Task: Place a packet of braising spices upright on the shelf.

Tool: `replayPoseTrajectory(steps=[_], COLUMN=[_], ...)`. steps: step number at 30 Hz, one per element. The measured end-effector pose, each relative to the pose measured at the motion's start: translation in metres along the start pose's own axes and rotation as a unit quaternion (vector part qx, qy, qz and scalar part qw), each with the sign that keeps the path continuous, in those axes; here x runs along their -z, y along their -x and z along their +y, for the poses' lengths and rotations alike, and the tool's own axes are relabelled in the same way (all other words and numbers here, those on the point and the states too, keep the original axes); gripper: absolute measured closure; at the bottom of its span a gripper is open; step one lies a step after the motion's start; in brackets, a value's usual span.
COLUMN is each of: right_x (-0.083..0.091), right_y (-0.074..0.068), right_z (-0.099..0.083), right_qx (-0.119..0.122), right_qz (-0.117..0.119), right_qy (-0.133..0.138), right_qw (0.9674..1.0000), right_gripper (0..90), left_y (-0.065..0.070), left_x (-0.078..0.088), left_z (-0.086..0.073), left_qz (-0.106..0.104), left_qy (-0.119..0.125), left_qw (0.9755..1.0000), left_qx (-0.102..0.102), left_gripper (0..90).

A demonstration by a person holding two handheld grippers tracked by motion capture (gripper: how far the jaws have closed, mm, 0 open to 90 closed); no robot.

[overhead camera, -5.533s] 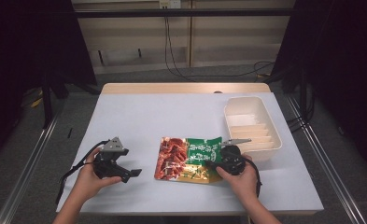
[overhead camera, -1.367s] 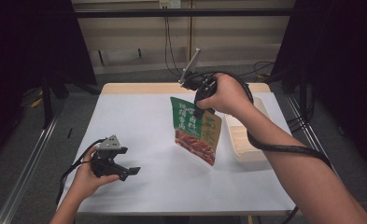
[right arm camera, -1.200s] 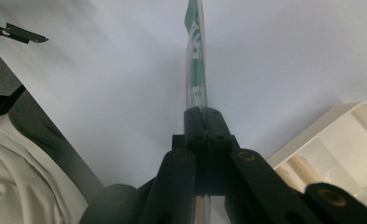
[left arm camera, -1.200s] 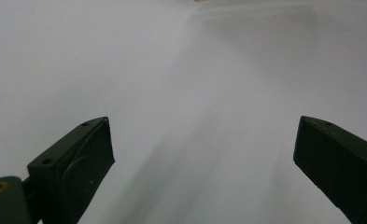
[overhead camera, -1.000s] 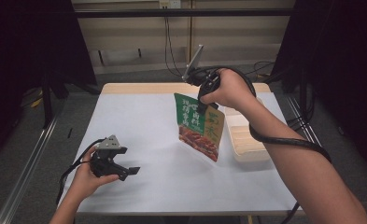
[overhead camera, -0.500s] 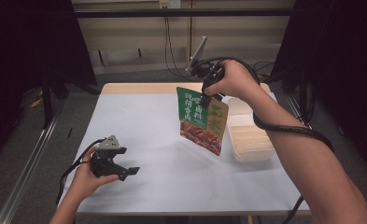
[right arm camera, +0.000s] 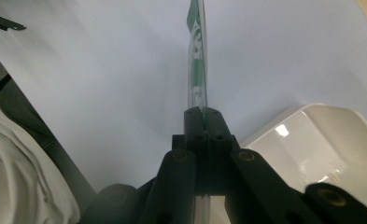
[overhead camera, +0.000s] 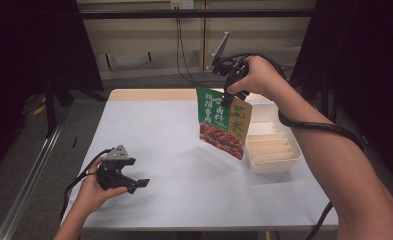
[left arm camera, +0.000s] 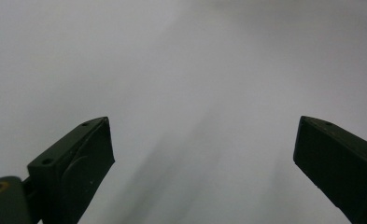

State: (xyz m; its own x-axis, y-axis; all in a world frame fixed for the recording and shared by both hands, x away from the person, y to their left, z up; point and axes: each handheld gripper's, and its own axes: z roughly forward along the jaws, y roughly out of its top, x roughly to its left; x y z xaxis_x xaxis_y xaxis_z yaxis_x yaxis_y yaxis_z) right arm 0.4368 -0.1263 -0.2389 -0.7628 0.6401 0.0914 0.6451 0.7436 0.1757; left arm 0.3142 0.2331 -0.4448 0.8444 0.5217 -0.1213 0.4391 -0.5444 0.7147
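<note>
A flat food packet (overhead camera: 223, 122), green on top with a red dish pictured below, hangs in the air above the table's right half. My right gripper (overhead camera: 227, 103) is shut on its upper edge, held high by a raised hand. In the right gripper view the packet (right arm camera: 198, 56) shows edge-on, pinched between the closed jaws of the right gripper (right arm camera: 203, 115). My left gripper (overhead camera: 140, 183) rests low near the table's front left corner, jaws wide apart. Its fingers (left arm camera: 83, 154) frame bare white table with nothing between them.
A white ribbed tray (overhead camera: 273, 150) stands at the table's right edge, just right of the hanging packet, and shows as a glossy rim (right arm camera: 321, 140) in the right gripper view. The white table (overhead camera: 159, 130) has a wooden strip along its far edge.
My right gripper picked the packet up off the table's front middle, lifted it high, and carried it back and right toward the tray. The left gripper has stayed put.
</note>
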Motion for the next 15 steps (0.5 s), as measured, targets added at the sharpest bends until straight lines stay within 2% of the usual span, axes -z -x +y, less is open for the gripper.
replayPoseTrajectory(steps=[1,6,15], right_x=[0.001,0.004,0.018], right_y=[0.001,0.005,0.016], right_z=[0.001,0.003,0.009], right_qx=[0.008,0.017,0.017], right_qz=[0.0,0.0,0.004], right_qy=[-0.003,-0.006,0.011], right_qw=[1.0,0.9998,0.9998], right_gripper=[90.0,90.0,90.0], left_y=[0.0,-0.001,0.0], left_x=[0.0,-0.001,-0.004], left_z=[0.0,0.001,0.002], left_qz=[0.002,0.001,0.0], left_qy=[-0.001,0.0,-0.001], left_qw=[1.0,1.0,1.0], left_qx=[0.0,0.003,0.002], left_gripper=[4.6,4.6,4.6])
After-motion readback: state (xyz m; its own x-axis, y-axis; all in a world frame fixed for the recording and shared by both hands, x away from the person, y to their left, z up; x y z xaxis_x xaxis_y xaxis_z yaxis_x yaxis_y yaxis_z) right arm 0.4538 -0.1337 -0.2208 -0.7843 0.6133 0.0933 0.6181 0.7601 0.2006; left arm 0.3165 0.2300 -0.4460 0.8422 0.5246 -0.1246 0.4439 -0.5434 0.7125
